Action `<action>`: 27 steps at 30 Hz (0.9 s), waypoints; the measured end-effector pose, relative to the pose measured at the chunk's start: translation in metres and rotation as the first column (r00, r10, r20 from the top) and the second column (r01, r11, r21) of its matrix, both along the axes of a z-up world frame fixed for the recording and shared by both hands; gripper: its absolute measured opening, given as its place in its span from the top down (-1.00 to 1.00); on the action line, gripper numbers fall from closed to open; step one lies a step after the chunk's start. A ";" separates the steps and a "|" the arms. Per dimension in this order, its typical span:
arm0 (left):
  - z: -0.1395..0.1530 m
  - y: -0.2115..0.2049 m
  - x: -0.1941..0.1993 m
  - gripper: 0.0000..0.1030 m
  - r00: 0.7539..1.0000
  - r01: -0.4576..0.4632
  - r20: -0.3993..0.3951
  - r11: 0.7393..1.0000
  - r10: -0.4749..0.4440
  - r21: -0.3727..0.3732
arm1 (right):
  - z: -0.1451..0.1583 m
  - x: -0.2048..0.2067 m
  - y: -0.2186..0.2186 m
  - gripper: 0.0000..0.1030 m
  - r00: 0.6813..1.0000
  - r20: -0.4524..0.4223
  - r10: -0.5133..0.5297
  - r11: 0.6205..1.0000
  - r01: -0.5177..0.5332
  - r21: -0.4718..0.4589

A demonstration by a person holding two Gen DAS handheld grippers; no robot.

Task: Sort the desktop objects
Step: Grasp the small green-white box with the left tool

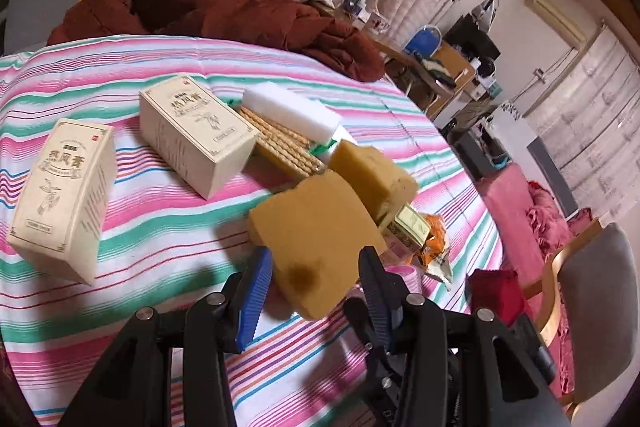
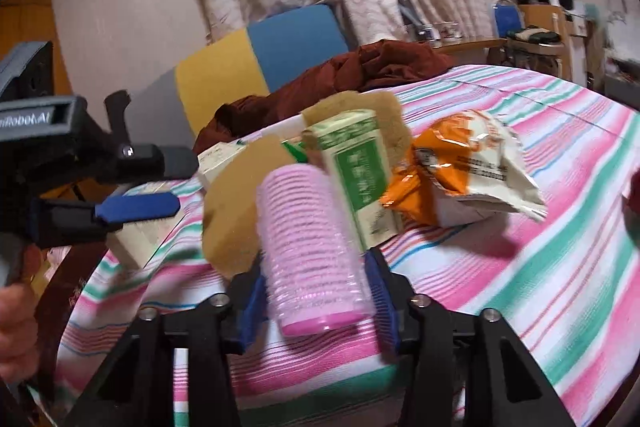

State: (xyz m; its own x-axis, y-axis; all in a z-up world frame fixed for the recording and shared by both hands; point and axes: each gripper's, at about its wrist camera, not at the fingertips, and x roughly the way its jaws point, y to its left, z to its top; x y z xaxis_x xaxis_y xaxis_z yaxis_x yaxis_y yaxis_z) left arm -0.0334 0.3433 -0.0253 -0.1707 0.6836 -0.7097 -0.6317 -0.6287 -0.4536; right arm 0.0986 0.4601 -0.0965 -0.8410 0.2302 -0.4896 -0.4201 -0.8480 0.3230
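Observation:
My left gripper (image 1: pixel 316 267) is shut on a tan sponge (image 1: pixel 316 239) and holds it above the striped tablecloth (image 1: pixel 160 227). A second tan sponge (image 1: pixel 372 175) lies just beyond it. My right gripper (image 2: pixel 316 279) is shut on a pink hair roller (image 2: pixel 312 247). The left gripper also shows in the right wrist view (image 2: pixel 136 207), at the left, with the tan sponge (image 2: pixel 232 215) beside the roller. Two cream boxes (image 1: pixel 64 199) (image 1: pixel 196 131), a pack of biscuit sticks (image 1: pixel 284 143) and a white foam block (image 1: pixel 288 111) lie on the cloth.
A green and white carton (image 2: pixel 360 175) and an orange snack bag (image 2: pixel 460 171) lie behind the roller. A dark red jacket (image 1: pixel 240 23) is heaped at the table's far edge. A yellow and blue chair back (image 2: pixel 260 63) stands behind it. A grey chair (image 1: pixel 592 307) is at the right.

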 end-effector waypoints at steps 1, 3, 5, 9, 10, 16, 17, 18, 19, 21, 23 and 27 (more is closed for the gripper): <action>0.001 0.000 0.001 0.11 1.000 -0.014 -0.015 1.000 0.014 -0.003 | 0.001 0.000 0.002 0.24 1.000 -0.007 -0.001 1.000 0.001 -0.007; 0.001 0.007 0.002 0.11 0.999 -0.010 -0.047 1.000 0.010 -0.018 | 0.002 0.001 0.001 0.28 0.999 -0.030 0.023 1.000 -0.023 -0.004; 0.001 0.016 0.004 0.11 0.997 0.010 -0.076 0.999 -0.013 -0.042 | 0.000 -0.001 0.000 0.28 0.999 -0.030 0.045 0.999 -0.045 -0.003; -0.002 0.032 0.007 0.11 0.988 0.090 -0.119 0.993 -0.099 -0.077 | -0.002 -0.001 0.002 0.25 0.997 -0.040 0.059 0.998 -0.060 -0.025; -0.002 0.034 0.008 0.10 0.985 0.107 -0.130 0.991 -0.116 -0.077 | -0.002 -0.001 0.001 0.25 0.997 -0.040 0.059 0.998 -0.060 -0.024; 0.004 0.042 0.010 -0.05 0.966 0.171 -0.182 0.981 -0.186 -0.095 | -0.003 0.000 0.001 0.25 0.998 -0.035 0.056 0.998 -0.057 -0.029; 0.004 0.042 0.009 -0.08 0.968 0.169 -0.173 0.981 -0.183 -0.090 | -0.003 0.000 0.001 0.25 0.998 -0.032 0.056 0.998 -0.057 -0.032; 0.005 0.041 0.008 -0.08 0.970 0.167 -0.164 0.982 -0.180 -0.085 | -0.003 0.000 0.001 0.24 0.998 -0.029 0.056 0.998 -0.057 -0.034; 0.007 0.041 0.007 -0.08 0.972 0.168 -0.153 0.983 -0.178 -0.077 | -0.003 -0.001 0.001 0.18 0.998 -0.025 0.058 0.998 -0.059 -0.033; 0.015 0.047 0.009 -0.09 0.973 0.202 -0.111 0.979 -0.203 -0.022 | -0.002 -0.003 -0.001 0.06 0.998 -0.004 0.065 0.998 -0.065 -0.022; 0.018 0.061 0.013 -0.10 0.967 0.229 -0.103 0.973 -0.232 -0.035 | -0.002 -0.002 -0.004 0.06 0.998 0.000 0.057 0.998 -0.057 -0.007; 0.015 0.102 0.027 -0.12 0.947 0.269 -0.134 0.948 -0.293 -0.172 | -0.002 0.004 -0.005 0.16 0.999 -0.027 0.035 0.999 -0.035 -0.003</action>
State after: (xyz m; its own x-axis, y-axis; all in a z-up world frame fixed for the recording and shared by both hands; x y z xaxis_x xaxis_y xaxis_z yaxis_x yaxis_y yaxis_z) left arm -0.0063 0.4448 -0.0105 -0.1037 0.6077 -0.7874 -0.8477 -0.4680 -0.2496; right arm 0.1025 0.4548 -0.0987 -0.8612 0.1989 -0.4677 -0.3817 -0.8607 0.3369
